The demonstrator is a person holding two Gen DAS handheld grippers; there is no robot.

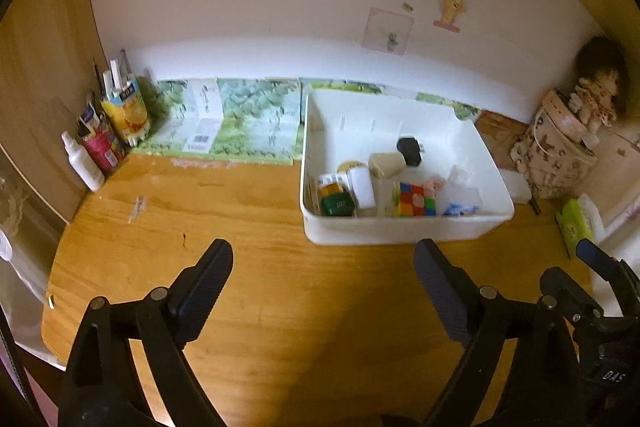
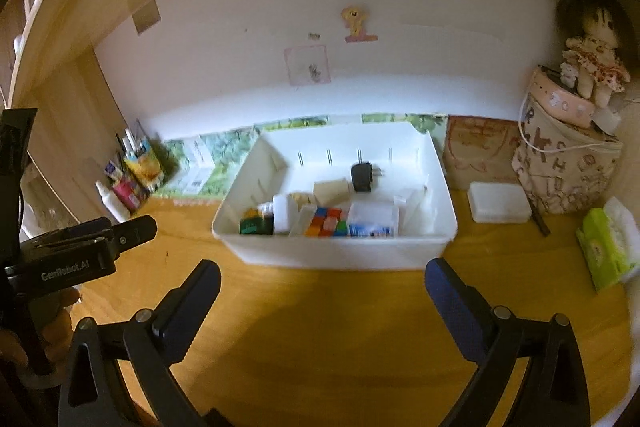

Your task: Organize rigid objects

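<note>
Both tongs are spread wide and grip nothing: the left tongs [image 1: 324, 267] and the right tongs [image 2: 322, 287] sit side by side.

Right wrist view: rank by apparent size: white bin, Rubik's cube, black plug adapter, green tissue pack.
Largest to smallest as they look:
1. white bin
2. green tissue pack
3. Rubik's cube, partly hidden by the bin wall
4. black plug adapter, farther back, so its rank against the cube is unsure

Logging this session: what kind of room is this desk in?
Probably a child's bedroom or study nook: a wooden desk against a wall with cartoon stickers, a rag doll on a fabric bag, and a cup of pens.
</note>
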